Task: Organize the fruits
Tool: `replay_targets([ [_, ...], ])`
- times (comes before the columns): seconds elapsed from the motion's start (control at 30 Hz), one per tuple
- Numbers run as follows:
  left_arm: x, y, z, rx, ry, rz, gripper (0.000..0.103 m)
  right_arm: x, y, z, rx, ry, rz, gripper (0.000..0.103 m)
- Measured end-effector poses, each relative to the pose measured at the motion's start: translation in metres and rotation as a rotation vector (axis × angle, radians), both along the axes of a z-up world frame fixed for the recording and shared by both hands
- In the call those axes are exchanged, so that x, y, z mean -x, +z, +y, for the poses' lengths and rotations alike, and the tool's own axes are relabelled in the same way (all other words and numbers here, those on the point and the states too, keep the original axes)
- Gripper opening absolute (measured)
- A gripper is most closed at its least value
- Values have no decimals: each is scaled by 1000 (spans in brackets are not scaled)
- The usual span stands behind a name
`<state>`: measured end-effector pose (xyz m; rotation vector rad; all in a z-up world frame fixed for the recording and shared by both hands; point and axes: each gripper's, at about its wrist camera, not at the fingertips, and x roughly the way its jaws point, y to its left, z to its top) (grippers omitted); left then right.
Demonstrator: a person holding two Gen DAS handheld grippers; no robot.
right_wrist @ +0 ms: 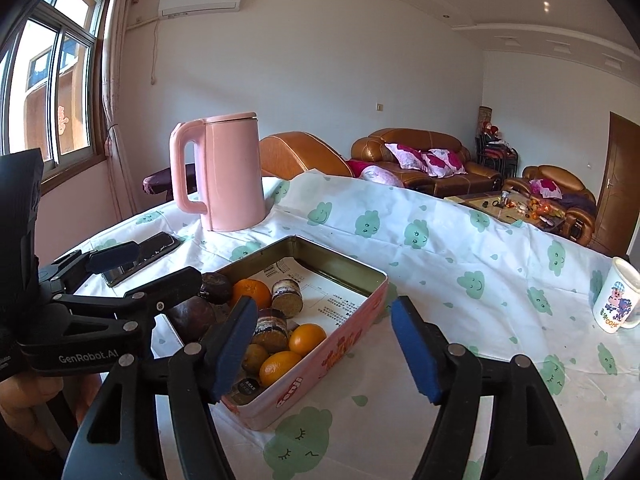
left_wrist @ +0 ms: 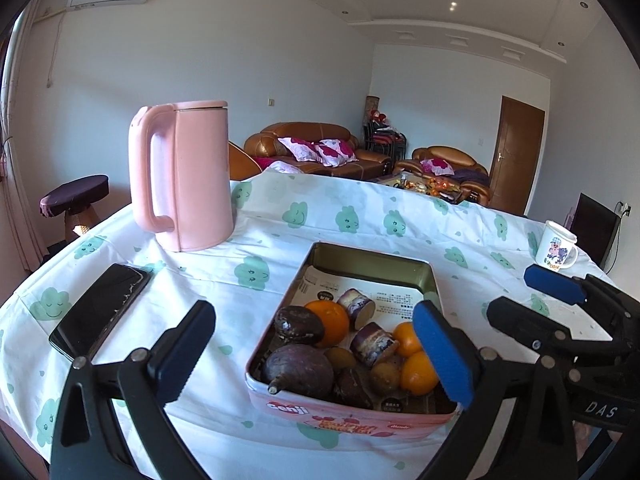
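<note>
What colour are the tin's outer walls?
Pink, with red and white lettering; the tin shows it best in the right wrist view.

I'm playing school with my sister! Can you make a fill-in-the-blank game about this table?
1. The fruits sit inside a pink ____, the only box on the tablecloth.
2. The tall kettle is colored ____.
3. The black phone lies ____ on the cloth.
4. The left tool and right tool both hold ____.

Missing words: tin; pink; flat; nothing
</note>
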<state>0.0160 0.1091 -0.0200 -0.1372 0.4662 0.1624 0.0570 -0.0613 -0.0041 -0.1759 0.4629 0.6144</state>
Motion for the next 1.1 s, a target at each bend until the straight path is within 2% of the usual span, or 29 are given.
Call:
replay_targets([
  [0.53,4,6,-27,-42,-32,-1,101,13,7,-22,-45,-19,-24,76],
  [1.1,5,8,-31,-59,-36,-4,101,18,7,-38,-74,-38,-30,76],
])
